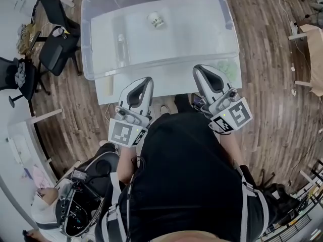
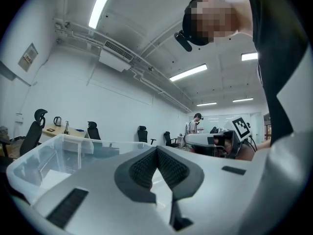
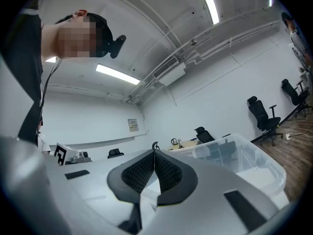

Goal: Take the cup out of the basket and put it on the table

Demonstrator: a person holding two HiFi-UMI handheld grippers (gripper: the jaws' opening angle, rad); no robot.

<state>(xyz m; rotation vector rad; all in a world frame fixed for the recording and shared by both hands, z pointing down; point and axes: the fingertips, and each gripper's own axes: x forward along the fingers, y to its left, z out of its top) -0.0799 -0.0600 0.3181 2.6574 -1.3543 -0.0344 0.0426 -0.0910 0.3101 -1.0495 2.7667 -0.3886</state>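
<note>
A small white cup (image 1: 156, 20) with green print lies on its side inside the clear plastic basket (image 1: 87, 49), toward the far middle. The basket stands on a white table (image 1: 108, 91). Both grippers are held near the person's chest, at the table's near edge and short of the basket. My left gripper (image 1: 148, 79) is shut with nothing between its pads, its tips (image 2: 156, 148) meeting in the left gripper view. My right gripper (image 1: 198, 68) is also shut and empty, its tips (image 3: 155, 153) touching in the right gripper view. The basket's wall (image 3: 244, 155) shows beyond them; the cup is hidden in both gripper views.
Black office chairs (image 1: 55, 39) stand left of the table on the wooden floor (image 1: 267, 84). A brown cardboard piece (image 1: 315, 49) sits at the far right. A person (image 1: 50, 200) with equipment is at the lower left.
</note>
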